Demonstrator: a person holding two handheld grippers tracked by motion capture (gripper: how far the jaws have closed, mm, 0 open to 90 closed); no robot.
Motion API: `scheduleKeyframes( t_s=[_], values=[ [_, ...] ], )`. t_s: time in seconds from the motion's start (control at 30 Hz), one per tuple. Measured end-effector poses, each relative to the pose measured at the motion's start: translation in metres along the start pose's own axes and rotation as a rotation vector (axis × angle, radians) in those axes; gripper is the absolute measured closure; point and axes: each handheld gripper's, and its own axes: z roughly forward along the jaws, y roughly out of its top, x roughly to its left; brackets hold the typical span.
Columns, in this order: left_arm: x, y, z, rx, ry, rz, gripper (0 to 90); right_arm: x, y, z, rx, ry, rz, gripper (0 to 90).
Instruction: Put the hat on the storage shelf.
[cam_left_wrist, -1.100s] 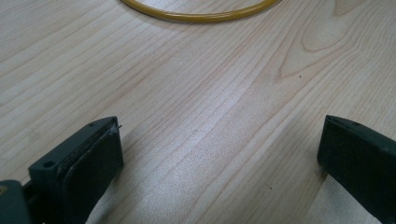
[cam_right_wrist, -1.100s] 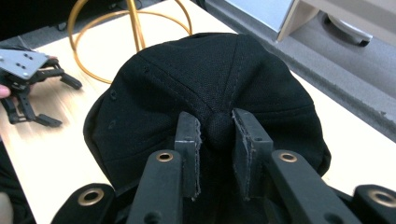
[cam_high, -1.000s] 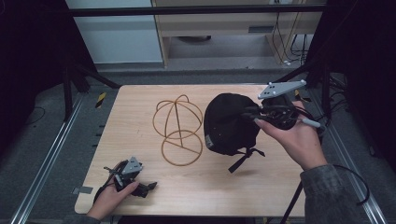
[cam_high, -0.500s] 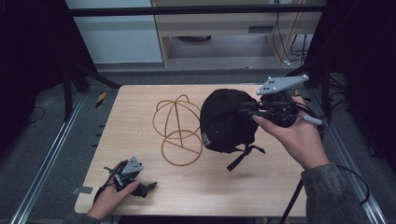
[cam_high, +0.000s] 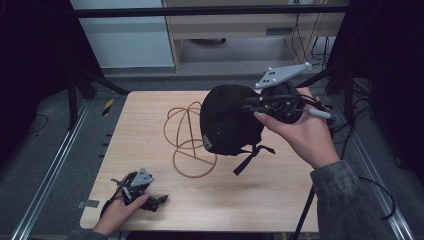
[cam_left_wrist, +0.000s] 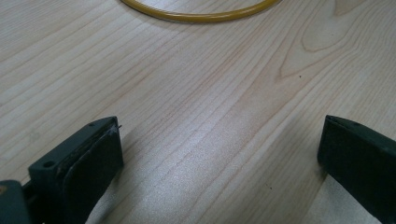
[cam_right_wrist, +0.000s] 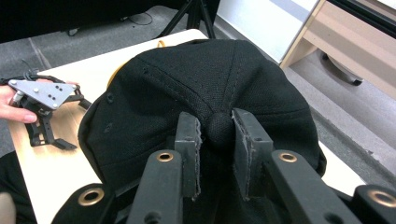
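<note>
A black cap (cam_high: 227, 120) hangs in the air over the right half of the table, its strap dangling. My right gripper (cam_high: 250, 106) is shut on the cap's top button (cam_right_wrist: 219, 128), the pads pressing it from both sides. Just left of the cap stands a yellow wire hat stand (cam_high: 186, 140), a dome of hoops on a round base ring. My left gripper (cam_high: 159, 201) rests on the table near the front left corner, jaws wide open with only bare wood between them. An arc of the stand's base ring (cam_left_wrist: 201, 16) lies ahead of it.
The wooden table (cam_high: 280, 200) sits between metal floor rails. Black tripod legs (cam_high: 87, 82) stand at the back left, with a wooden shelf unit (cam_high: 240, 30) behind. Cables trail on the floor at the right.
My right gripper has lifted the cap off the table and carried it up and toward the wire stand. The left hand and its gripper have stayed put.
</note>
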Motion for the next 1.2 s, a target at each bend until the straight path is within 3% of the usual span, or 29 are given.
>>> scheduleKeyframes(
  t_s=[0.47, 0.83, 1.2],
  values=[
    [0.000, 0.000, 0.000, 0.001, 0.000, 0.003, 0.0, 0.006, 0.041, 0.016, 0.008, 0.013, -0.059, 73.4],
    [0.000, 0.000, 0.000, 0.001, 0.000, 0.003, 0.0, 0.008, 0.058, 0.043, 0.044, 0.034, -0.074, 73.4],
    [0.000, 0.000, 0.000, 0.001, 0.000, 0.002, 0.0, 0.009, 0.071, 0.063, 0.045, 0.055, -0.067, 73.3]
  ],
)
